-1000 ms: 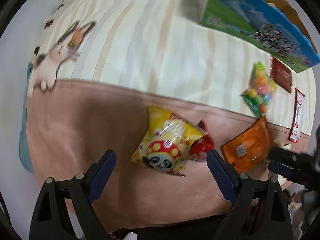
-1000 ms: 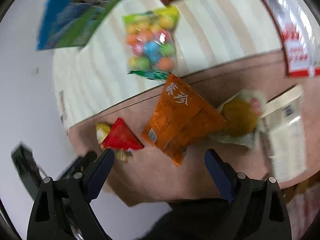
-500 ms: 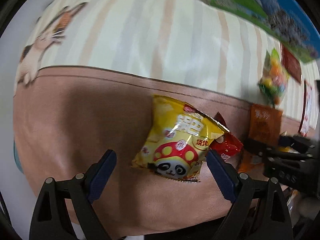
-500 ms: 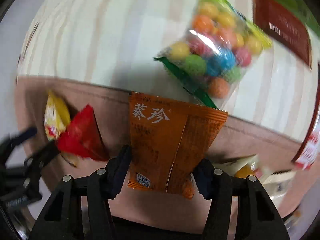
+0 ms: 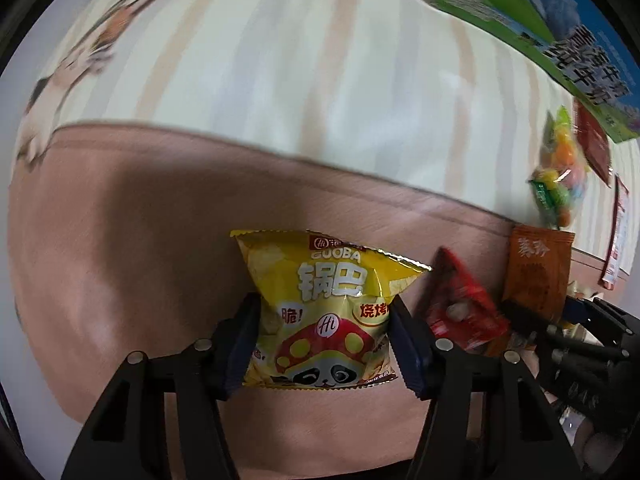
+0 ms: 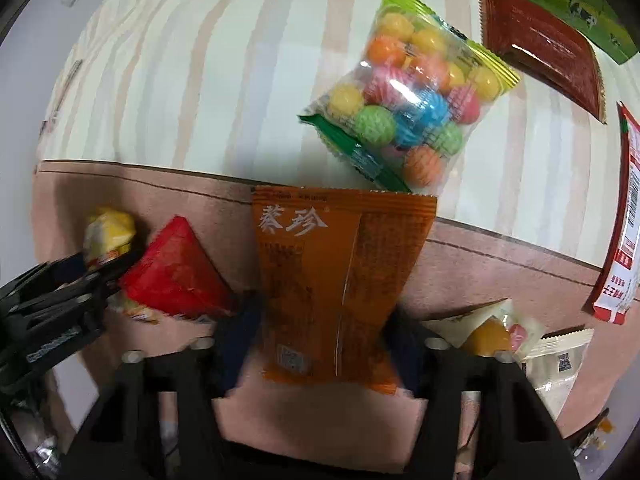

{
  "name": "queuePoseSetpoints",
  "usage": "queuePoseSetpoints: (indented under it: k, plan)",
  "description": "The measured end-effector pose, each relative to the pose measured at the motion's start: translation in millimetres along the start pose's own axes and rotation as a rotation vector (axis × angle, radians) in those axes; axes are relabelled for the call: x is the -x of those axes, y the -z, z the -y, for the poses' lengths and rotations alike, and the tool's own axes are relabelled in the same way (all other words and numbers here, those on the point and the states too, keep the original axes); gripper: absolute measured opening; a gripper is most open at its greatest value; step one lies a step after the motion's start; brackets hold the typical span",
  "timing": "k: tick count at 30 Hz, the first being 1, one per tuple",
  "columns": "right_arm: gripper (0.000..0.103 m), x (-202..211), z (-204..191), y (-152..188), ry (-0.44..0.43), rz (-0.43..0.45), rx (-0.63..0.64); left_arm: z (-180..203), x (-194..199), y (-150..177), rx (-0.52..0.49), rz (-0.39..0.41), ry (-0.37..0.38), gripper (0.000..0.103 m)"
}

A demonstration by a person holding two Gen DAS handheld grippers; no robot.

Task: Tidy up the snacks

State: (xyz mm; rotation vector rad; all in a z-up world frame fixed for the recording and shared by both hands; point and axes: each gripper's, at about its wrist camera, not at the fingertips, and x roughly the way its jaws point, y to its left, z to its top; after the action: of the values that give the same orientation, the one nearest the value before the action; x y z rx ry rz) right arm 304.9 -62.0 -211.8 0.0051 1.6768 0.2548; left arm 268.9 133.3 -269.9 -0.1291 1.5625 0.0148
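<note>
Two tools work side by side over a cloth-covered worktop (image 5: 280,80), cream-striped at the far part with a brown band (image 5: 120,240) along the near edge. Largest on it is a blue and green milk carton box (image 5: 532,20) at the far right corner. Near it lie a dark red flat packet (image 6: 540,44) and a clear bag of coloured candy balls (image 6: 412,92), the bag's green end touching the top of an orange packet (image 6: 332,280). A long red and white sachet (image 6: 624,220) lies toward the right edge.

On the brown band, the left tool (image 5: 324,340) has its blue pads pressed in on both sides of a yellow panda snack bag (image 5: 320,308), holding it. The right tool (image 6: 320,344) is closed likewise on the lower part of the orange packet. Between the two sits a red triangular packet (image 6: 176,276), just beside the orange one. A clear wrapper with a yellow pastry (image 6: 492,336) lies just right of the right tool.
</note>
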Motion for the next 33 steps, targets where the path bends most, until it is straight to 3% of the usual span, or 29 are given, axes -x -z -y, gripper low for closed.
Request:
queuePoseSetpoints:
  k: [5, 11, 14, 18, 19, 27, 33]
  plan:
    - [0.054, -5.8, 2.1, 14.8, -0.013, -0.003, 0.001, -17.6, -7.5, 20.2, 0.058, -0.02, 0.01, 0.061]
    - [0.065, -12.7, 12.4, 6.1, 0.011, 0.009, -0.044, -22.6, -21.1, 13.9, 0.082, -0.022, -0.01, 0.061]
    - [0.06, -19.9, 5.6, 12.2, 0.089, 0.044, -0.016, -15.4, -17.2, 32.3, 0.083, -0.001, -0.028, 0.059]
    - [0.055, -18.0, 1.3, 23.9, 0.107, 0.081, 0.005, 3.0, -7.9, 46.0, 0.086, 0.028, -0.04, 0.054]
    - [0.055, -19.2, -8.3, 32.3, 0.098, 0.086, 0.004, 1.8, -4.3, 45.9, 0.088, 0.029, -0.038, 0.054]
    - [0.053, 27.0, 22.9, 46.6, -0.061, 0.126, -0.024, 5.8, 52.7, 57.4, 0.094, 0.083, 0.051, 0.054]
    - [0.053, 93.6, 38.7, 49.3, -0.173, 0.198, -0.012, 36.8, 125.1, 45.2, 0.042, 0.193, 0.147, 0.054]
